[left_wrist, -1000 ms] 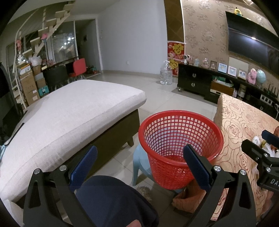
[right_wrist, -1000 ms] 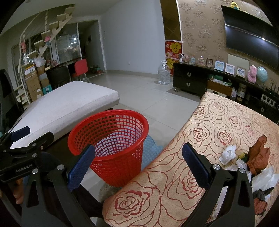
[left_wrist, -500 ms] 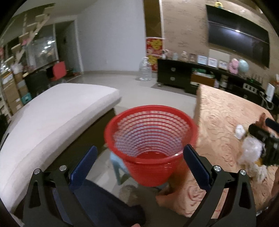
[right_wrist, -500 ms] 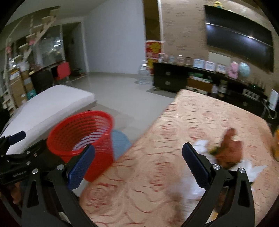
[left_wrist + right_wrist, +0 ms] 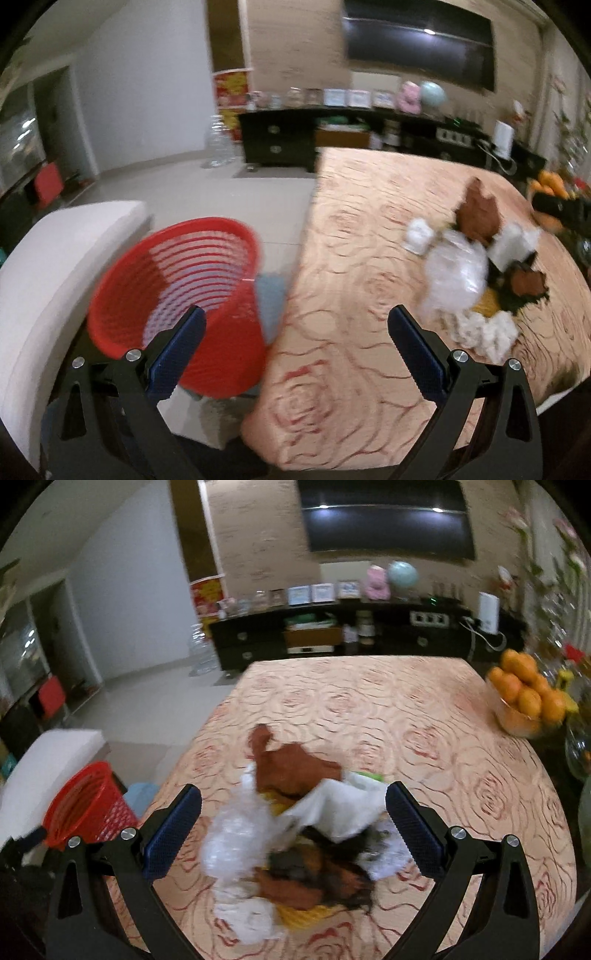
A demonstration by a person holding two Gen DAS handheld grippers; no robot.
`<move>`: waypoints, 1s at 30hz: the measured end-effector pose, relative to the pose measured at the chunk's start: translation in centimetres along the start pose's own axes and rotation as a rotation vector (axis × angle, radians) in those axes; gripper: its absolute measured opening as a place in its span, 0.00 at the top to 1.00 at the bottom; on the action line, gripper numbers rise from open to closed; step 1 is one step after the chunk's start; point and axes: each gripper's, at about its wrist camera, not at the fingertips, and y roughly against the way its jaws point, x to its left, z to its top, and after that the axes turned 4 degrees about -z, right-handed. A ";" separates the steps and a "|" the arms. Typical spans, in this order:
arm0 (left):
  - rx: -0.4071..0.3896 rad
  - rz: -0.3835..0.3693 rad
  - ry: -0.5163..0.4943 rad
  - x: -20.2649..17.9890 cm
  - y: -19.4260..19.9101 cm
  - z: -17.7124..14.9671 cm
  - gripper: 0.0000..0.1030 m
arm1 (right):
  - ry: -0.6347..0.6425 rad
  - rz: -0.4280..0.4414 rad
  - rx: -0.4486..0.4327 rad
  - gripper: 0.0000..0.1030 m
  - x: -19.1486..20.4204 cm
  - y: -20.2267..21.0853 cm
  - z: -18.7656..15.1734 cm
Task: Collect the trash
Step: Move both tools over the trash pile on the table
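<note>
- Two grippers, both empty: nothing of the job looks done yet, judging by the red basket (image 5: 177,291), whose mesh shows no trash inside as far as the blur lets one tell.
- Left wrist view: the left gripper (image 5: 295,345) has its blue pads spread wide, holding nothing, above the table edge. The basket stands on the floor beside the table (image 5: 332,387), between it and a pale cushioned seat (image 5: 55,266). The trash pile (image 5: 476,273) lies well apart on the cloth, to the right; a dark shape at the right edge may be the other tool, too cut off to say.
- Right wrist view: the right gripper (image 5: 293,827) is spread wide too, the pile lying between and beyond its pads, untouched as far as can be seen. Brown paper, white tissue, clear plastic and something yellow can be told apart; motion blur smears the rest. A bowl of oranges (image 5: 528,701) sits at the far right.
- Left to do: the whole pile.
</note>
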 end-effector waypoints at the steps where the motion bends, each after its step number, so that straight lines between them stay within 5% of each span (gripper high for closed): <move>1: 0.006 -0.022 -0.018 -0.9 -0.5 0.2 0.08 | -0.010 -0.005 -0.002 0.06 -0.5 0.1 0.0; 18: 0.169 -0.342 -0.140 -10.6 -9.5 3.1 0.08 | -0.114 -0.045 0.023 0.06 -4.6 -0.3 -0.3; 20: 0.178 -0.362 -0.141 -10.9 -10.2 2.9 0.14 | -0.127 -0.047 0.029 0.06 -4.9 -0.4 -0.3; 22: 0.203 -0.390 -0.142 -11.1 -11.1 2.7 0.41 | -0.134 -0.048 0.036 0.06 -5.1 -0.6 -0.4; 24: 0.220 -0.409 -0.129 -11.0 -11.7 2.5 0.53 | -0.136 -0.048 0.042 0.06 -5.2 -0.8 -0.4; 30: 0.171 -0.417 -0.119 -9.8 -10.6 2.5 0.62 | -0.166 -0.026 0.070 0.06 -5.8 -1.6 -0.6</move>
